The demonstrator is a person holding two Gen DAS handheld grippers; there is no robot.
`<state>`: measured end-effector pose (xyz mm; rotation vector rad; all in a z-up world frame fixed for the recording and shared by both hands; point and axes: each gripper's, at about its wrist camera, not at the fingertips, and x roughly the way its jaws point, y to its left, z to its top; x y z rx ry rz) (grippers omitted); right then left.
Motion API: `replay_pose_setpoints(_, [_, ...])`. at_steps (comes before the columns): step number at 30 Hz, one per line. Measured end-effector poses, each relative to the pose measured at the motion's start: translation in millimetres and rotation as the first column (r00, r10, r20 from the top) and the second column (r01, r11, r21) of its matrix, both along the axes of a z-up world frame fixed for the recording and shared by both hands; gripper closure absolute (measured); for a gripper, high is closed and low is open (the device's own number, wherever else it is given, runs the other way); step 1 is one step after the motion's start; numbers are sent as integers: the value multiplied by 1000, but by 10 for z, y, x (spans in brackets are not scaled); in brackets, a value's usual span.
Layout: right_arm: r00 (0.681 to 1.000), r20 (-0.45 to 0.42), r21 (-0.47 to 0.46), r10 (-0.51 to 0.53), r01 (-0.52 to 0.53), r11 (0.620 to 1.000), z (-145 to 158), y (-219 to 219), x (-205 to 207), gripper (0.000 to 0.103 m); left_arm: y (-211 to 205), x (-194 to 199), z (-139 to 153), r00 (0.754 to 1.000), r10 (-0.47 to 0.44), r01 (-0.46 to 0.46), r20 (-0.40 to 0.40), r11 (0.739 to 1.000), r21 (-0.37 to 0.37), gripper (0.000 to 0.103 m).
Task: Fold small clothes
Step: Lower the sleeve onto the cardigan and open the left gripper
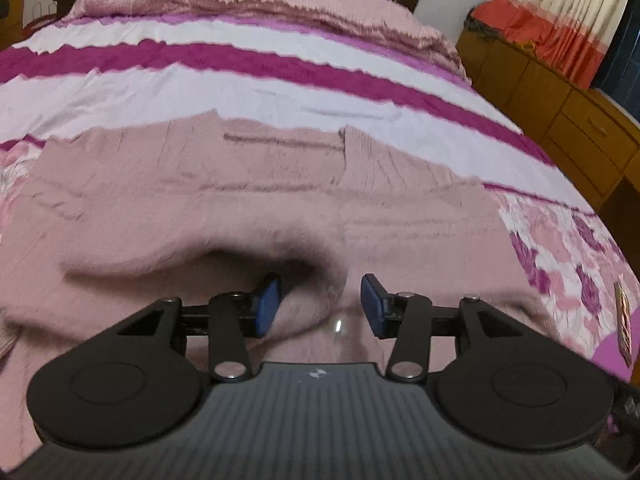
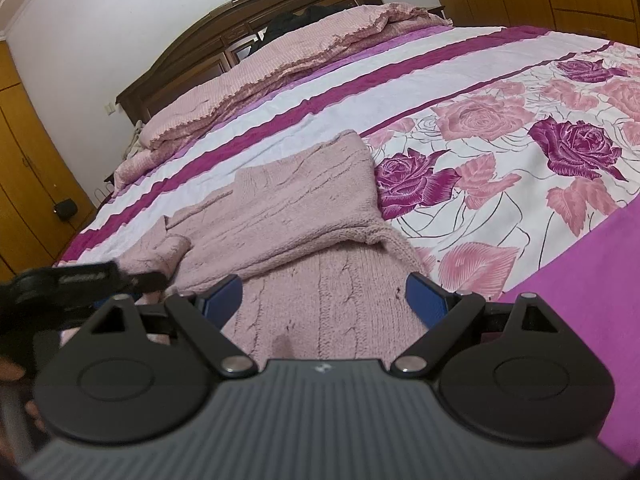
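Note:
A dusty-pink knitted sweater (image 1: 200,200) lies on the bed, partly folded, with a sleeve laid across its body (image 2: 300,208). My left gripper (image 1: 320,304) is low over the near edge of the sweater. Its blue pads (image 1: 268,304) stand apart with a raised fold of knit between them, and the right-hand pad is clear of the cloth. Seen from the right wrist, the left gripper (image 2: 152,282) comes in from the left edge. My right gripper (image 2: 326,300) is wide open over the near part of the sweater, and the fabric runs between its fingers without being pinched.
The bedspread (image 2: 500,152) has magenta and white stripes and a rose print. A folded pink quilt (image 2: 280,64) lies against the dark wooden headboard (image 2: 256,12). Wooden cabinets (image 1: 560,112) and a curtain (image 1: 568,8) stand beside the bed.

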<state>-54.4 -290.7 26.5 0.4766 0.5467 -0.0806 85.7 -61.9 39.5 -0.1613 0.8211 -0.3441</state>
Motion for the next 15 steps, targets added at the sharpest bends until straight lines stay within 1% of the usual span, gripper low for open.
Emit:
replay_pose_setpoints(3, [1000,-3,-8,1,-1,1000,-4,11,3,13,91,-103,19,999,-35,36,-39,999,34,51])
replay_pose_setpoints(5, [1000,-9,-12,2,-2,1000,-12,20,13,13,181,-178,40,998,-27,30,-50,998,49,51])
replay_pose_setpoints(7, [1000,-11,-21,2,-2,1000,-8,35,15,13,282,-250,66,998,-22,25,-65,999,43,51])
replay_pose_setpoints(9, [1000,-14,-33,3,-4,999,0,49,20,13,379,-315,98,997,-8,12,-77,999,53,51])
replay_pose_setpoints(12, [1000,-20,-49,8,-9,999,18,79,32,13,503,-413,167,997,23,-17,-74,997,79,51])
replay_pose_setpoints(15, [1000,-23,-59,20,-21,998,60,114,44,13,640,-506,256,998,31,-27,-60,997,70,51])
